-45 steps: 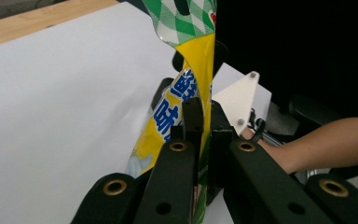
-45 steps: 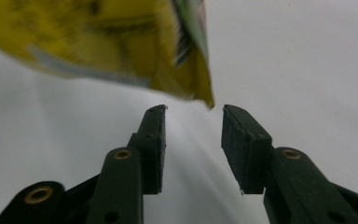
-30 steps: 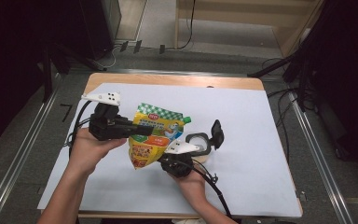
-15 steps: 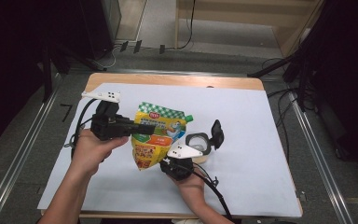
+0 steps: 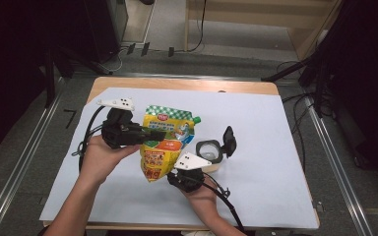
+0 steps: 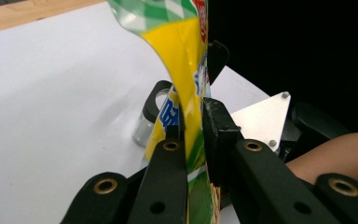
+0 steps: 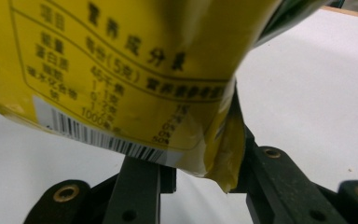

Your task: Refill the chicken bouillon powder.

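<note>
A yellow pouch (image 5: 167, 140) with a green checked top stands nearly upright over the white table cover. My left gripper (image 5: 158, 133) comes in from the left and is shut on its middle; in the left gripper view both jaws pinch the pouch (image 6: 186, 70) at my left gripper (image 6: 193, 122). My right gripper (image 5: 171, 174) sits at the pouch's lower end. Its jaws have just been opening, and the pouch's (image 7: 121, 70) bottom corner hangs loosely inside my right gripper (image 7: 205, 173).
A small glass jar (image 5: 208, 150) with its black flip lid (image 5: 229, 140) open stands just right of the pouch, also behind it in the left gripper view as the jar (image 6: 150, 119). The white cover (image 5: 275, 147) lies on a wooden table. Cables trail from both grippers.
Hardly anything has shifted: both hands stay in place with the pouch between them. The pouch's lower end and the right gripper sit slightly nearer the person.
</note>
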